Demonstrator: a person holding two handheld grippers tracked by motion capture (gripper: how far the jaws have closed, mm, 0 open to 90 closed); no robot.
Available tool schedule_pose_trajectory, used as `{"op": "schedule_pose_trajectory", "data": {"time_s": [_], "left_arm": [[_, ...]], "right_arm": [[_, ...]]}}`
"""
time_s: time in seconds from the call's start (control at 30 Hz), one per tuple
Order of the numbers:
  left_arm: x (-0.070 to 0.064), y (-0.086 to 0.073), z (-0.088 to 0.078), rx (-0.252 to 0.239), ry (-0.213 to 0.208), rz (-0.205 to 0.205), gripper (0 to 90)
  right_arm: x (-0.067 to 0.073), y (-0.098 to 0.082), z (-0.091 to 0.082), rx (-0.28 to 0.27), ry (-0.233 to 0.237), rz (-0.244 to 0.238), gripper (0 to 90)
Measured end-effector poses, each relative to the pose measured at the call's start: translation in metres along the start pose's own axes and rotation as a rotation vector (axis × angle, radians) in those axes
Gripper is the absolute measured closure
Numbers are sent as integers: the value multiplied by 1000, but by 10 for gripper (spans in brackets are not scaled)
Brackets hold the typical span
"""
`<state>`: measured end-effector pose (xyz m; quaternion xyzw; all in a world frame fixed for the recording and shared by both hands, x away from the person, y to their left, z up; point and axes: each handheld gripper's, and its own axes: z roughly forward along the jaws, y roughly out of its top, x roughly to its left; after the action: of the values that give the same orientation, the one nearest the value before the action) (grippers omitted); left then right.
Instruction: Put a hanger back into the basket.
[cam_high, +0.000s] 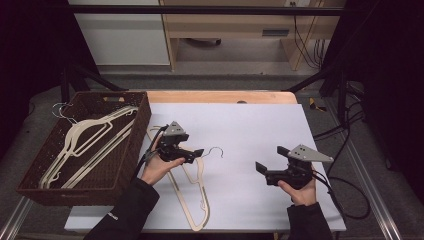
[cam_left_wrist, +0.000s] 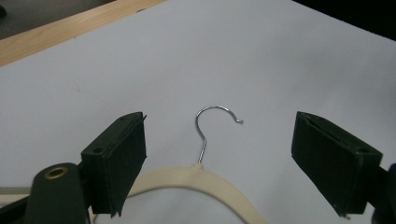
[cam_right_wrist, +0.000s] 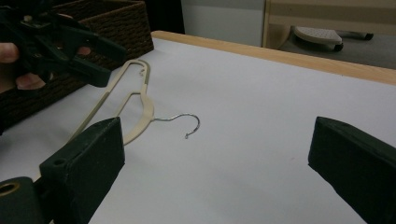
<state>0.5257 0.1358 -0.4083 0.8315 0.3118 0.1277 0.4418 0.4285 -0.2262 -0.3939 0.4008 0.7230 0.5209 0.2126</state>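
Hovers with jaws apart, left hand-held gripper (cam_left_wrist: 219, 163), cream hanger (cam_left_wrist: 205, 179) flat on counter (cam_left_wrist: 280, 56), hook at twelve o'clock.

A: In the high view your left gripper (cam_high: 199, 153) covers the neck of the cream hanger (cam_high: 192, 200); you can't tell whether the fingers touch it.

B: The left gripper view cuts both hanger (cam_left_wrist: 205, 182) arms off at the bottom edge. Your own fingers (cam_left_wrist: 119, 161) run out of that view too.

A: Your right gripper view loses the hanger's (cam_right_wrist: 140, 112) lower end behind the near finger (cam_right_wrist: 86, 168). The basket (cam_right_wrist: 109, 21) is cropped at the top-left there.

B: The hangers in the basket (cam_high: 80, 145) overlap; their count is too tangled to tell.
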Motion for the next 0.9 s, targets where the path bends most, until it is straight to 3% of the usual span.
{"op": "schedule_pose_trajectory", "data": {"time_s": [0.27, 0.6, 0.9], "left_arm": [[2, -3, 33, 66, 7, 4, 249], [-5, -9, 63, 177, 19, 98, 414], [2, -14, 77, 234, 11, 96, 567]], "right_arm": [[0, 1, 0, -14, 0, 15, 41], [1, 1, 0, -12, 4, 14, 42], [1, 0, 1, -5, 8, 11, 42]]}}
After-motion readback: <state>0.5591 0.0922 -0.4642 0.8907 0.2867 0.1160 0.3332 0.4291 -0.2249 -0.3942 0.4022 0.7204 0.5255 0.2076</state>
